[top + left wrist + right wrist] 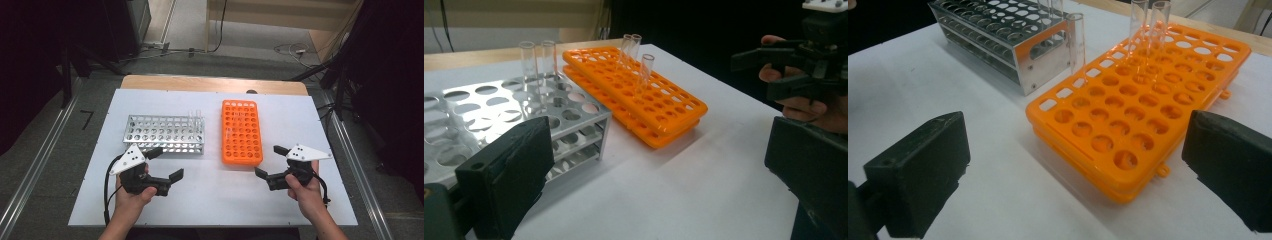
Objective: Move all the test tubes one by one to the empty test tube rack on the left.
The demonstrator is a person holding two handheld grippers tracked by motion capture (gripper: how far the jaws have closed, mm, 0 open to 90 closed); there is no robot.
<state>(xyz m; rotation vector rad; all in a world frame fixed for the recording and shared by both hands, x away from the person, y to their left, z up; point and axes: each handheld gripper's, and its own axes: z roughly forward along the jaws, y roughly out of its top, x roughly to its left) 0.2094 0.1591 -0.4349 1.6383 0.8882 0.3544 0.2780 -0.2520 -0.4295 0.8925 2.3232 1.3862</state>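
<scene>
Near the counter's (210, 200) front-left corner, a hand is holding the left gripper (165, 165), its matte black blocky fingers (509, 170) standing wide apart and gripping nothing. Just beyond those fingers, toward the back edge, a shiny perforated silver metal test-tube rack (162, 134) is lying lengthwise; two clear glass test tubes (536, 62) are standing upright at its right end. To its right, at the middle of the smooth white counter, a flat orange plastic test-tube rack (242, 132) with rows of round holes is lying, carrying three more clear tubes (1148, 30), one apart from the pair. Near the front-right corner, the right gripper (268, 161) is hovering beside the orange rack's near end, its black fingers (923, 170) spread open and empty. In the high view the tubes are showing as faint outlines.
</scene>
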